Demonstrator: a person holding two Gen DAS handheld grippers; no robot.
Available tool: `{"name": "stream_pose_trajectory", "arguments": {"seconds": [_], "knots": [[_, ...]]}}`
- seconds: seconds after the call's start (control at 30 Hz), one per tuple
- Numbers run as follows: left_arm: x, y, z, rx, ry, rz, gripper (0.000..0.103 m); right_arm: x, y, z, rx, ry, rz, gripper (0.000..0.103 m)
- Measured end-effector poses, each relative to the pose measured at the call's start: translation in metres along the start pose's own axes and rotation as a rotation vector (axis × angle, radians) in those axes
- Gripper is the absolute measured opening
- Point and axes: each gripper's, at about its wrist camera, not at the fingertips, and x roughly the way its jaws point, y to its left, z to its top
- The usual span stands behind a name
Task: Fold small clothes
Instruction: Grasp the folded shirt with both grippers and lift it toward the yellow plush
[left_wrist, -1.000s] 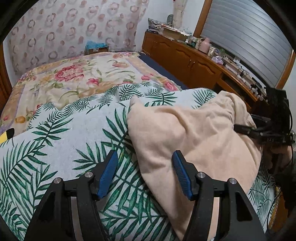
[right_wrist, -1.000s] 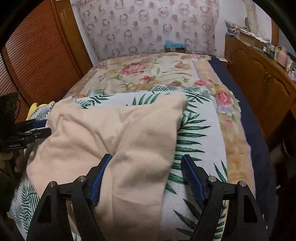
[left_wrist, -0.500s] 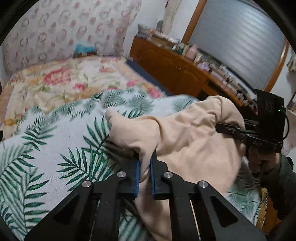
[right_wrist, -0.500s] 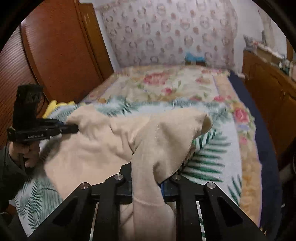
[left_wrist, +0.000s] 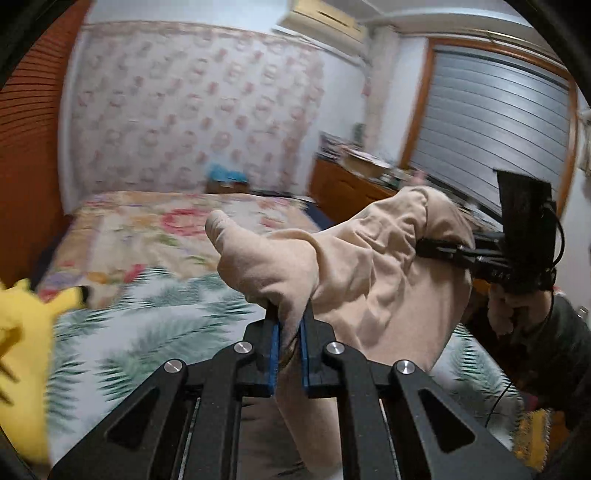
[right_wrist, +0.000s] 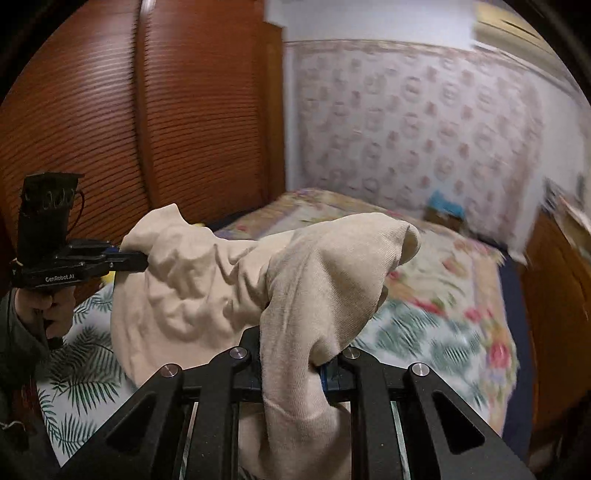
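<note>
Left tongs are pinching one edge of the cloth, right tongs are clamping the other, and it's hanging slack between them above the bed. Its long axis is running tongs to tongs, neither nearer. Fabric is covering both tips; the lower hem is cut off, the background blurring.

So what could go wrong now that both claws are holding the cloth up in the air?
The left gripper pinches only a small bunch of the beige garment, so that bit might slip out and flop onto the leaf-print blanket. The right gripper is buried under draped cloth, so its hold is hard to check. The garment hangs crumpled between the two, so laying it down like this would likely leave wrinkles. Also, the yellow plush toy sits close and could get knocked.
</note>
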Motion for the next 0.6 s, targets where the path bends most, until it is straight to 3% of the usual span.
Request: {"name": "stream_pose_trajectory", "arguments": {"seconds": [0.27,0.4,0.6], "knots": [[-0.037,0.076,-0.041,-0.112,-0.033,0.26,0.01,0.119,0.055,0.068,-0.235,0.078,0.149,0.017],[-0.042,0.1,-0.067,-0.17,-0.009,0.328,0.01,0.18,0.087,0.091,-0.347,0.127,0.186,0.017],[-0.051,0.116,-0.091,-0.251,-0.006,0.368,0.01,0.231,0.118,0.119,-0.458,0.154,0.253,0.017]]}}
